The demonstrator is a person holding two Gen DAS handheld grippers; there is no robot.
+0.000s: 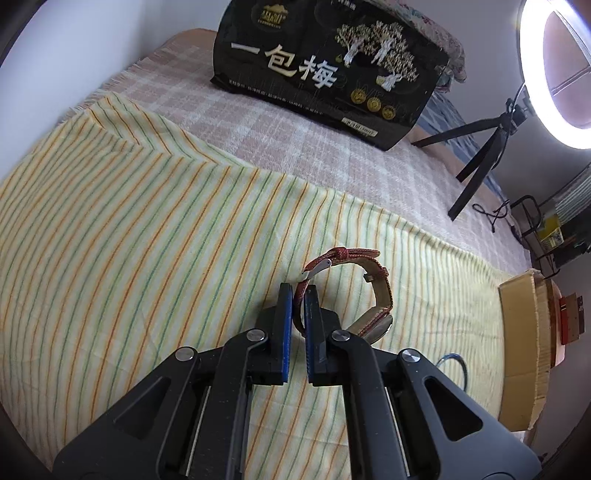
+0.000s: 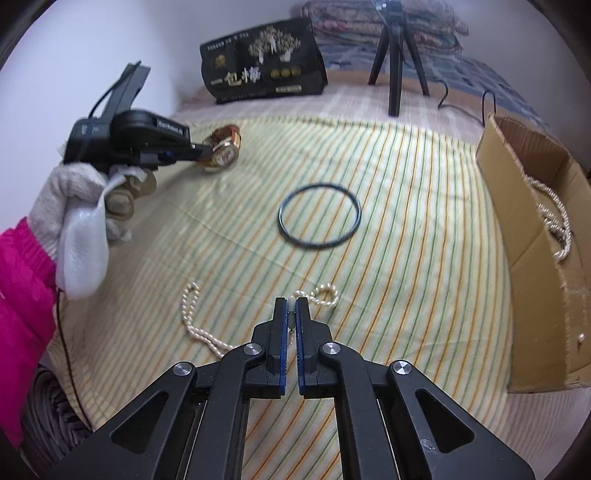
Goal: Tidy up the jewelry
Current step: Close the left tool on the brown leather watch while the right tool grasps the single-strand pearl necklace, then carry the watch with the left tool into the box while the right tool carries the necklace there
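Note:
My left gripper (image 1: 298, 291) is shut on the red woven strap of a wristwatch (image 1: 369, 288) and holds it just above the striped cloth (image 1: 147, 236). In the right wrist view the left gripper (image 2: 207, 150) holds the gold-faced watch (image 2: 223, 149) at the far left. My right gripper (image 2: 291, 304) is shut on a pearl necklace (image 2: 195, 325) that trails over the cloth to the left and right. A dark blue bangle (image 2: 319, 216) lies flat in the middle of the cloth. A cardboard box (image 2: 517, 221) at the right holds another pearl strand (image 2: 554, 221).
A black snack bag (image 2: 264, 75) stands at the back of the bed. A black tripod (image 2: 397, 55) with a ring light (image 1: 554, 74) stands at the back right, with a cable (image 2: 465, 99) beside it. Folded blankets (image 2: 388, 26) lie behind. The box also shows in the left wrist view (image 1: 524, 354).

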